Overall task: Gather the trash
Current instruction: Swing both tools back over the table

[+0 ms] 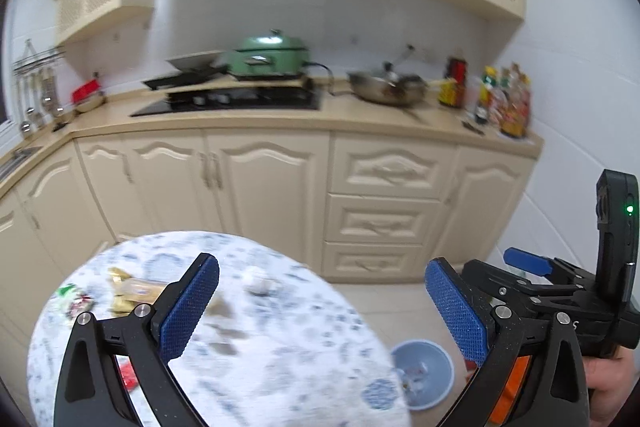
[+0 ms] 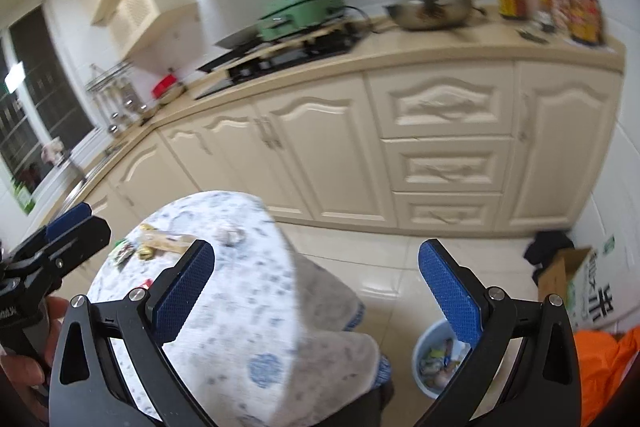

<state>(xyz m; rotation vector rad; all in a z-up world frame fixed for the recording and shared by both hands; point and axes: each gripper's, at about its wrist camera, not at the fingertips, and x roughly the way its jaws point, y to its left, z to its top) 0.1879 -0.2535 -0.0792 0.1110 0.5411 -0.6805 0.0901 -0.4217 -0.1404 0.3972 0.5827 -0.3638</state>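
Round table with patterned cloth, kitchen cabinets behind. Left gripper and right gripper — both spread wide, nothing between the pads, touching nothing. Trash bin on the floor beside the table's right edge, below the right gripper's right finger, which cuts it off. Wrappers lie near the tabletop's far-left edge, beyond the left gripper — blurred, kinds indistinct.

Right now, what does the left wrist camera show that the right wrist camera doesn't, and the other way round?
Only the left wrist view shows the right gripper, beside the open left gripper. Only the right wrist view shows a cardboard box, an orange bag and a window. Both show the round table, the trash bin, the green pot and the wok.
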